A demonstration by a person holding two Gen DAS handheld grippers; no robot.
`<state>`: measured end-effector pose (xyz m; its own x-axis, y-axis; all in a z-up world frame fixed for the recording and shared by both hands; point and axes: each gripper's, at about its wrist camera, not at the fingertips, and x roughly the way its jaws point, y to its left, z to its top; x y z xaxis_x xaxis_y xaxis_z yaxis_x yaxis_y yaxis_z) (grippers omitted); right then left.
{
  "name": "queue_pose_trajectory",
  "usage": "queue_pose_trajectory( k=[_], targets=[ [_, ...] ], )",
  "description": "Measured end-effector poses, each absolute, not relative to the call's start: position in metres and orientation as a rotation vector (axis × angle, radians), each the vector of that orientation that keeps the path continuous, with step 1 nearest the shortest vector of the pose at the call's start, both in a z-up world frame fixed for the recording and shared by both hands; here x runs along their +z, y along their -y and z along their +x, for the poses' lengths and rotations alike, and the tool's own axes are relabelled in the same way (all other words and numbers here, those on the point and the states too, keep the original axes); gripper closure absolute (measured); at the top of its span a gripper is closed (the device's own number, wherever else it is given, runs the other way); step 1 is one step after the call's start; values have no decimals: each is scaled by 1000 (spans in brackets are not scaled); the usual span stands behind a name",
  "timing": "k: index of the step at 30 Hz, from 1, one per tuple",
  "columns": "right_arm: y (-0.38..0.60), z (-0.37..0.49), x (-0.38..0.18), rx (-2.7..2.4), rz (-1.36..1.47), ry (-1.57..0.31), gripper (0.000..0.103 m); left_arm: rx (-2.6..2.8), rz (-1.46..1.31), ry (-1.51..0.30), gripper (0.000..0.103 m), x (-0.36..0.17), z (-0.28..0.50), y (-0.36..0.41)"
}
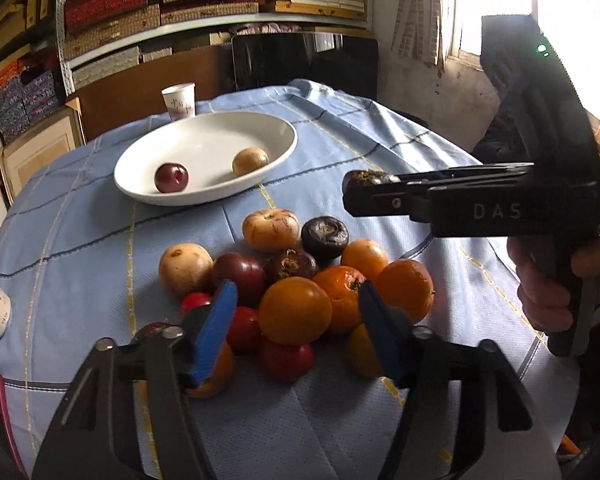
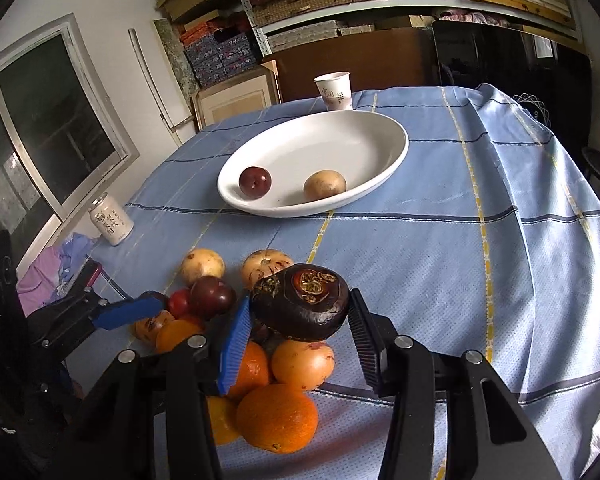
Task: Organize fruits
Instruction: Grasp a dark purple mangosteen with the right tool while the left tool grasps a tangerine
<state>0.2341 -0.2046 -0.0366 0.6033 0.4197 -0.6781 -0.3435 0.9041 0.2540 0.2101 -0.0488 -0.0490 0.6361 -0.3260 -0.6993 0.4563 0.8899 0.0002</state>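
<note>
Near edge of the table: my left gripper (image 1: 296, 312) stands open around an orange (image 1: 294, 310) topping the fruit heap, pads not visibly pressing; round, firm, waxy, best clasped across its middle. My right gripper (image 2: 296, 312) clamps a dark wrinkled fruit (image 2: 300, 306), light, thin-shelled. Its body reads "DAS". Farther: white dish (image 1: 220, 136) holding two fruits; printed paper cup (image 1: 179, 100), characters illegible.

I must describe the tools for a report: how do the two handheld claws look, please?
Both are black plastic frames with silver pivot bolts. The left claw has blue ribbed pads. The right claw has one blue pad and one black; its side reads "DAS", with a green light on its body.
</note>
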Motion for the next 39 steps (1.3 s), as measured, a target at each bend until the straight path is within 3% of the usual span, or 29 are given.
queue_pose_trajectory(
  k=[12, 32, 39],
  targets=[
    [207, 233, -35, 444, 111, -807, 54, -472, 120, -839, 64, -58, 223, 42],
    [199, 231, -41, 459, 87, -781, 54, -441, -15, -721, 64, -32, 211, 19],
    [191, 251, -25, 444, 85, -724, 54, -437, -163, -759, 64, -21, 249, -7]
  ],
)
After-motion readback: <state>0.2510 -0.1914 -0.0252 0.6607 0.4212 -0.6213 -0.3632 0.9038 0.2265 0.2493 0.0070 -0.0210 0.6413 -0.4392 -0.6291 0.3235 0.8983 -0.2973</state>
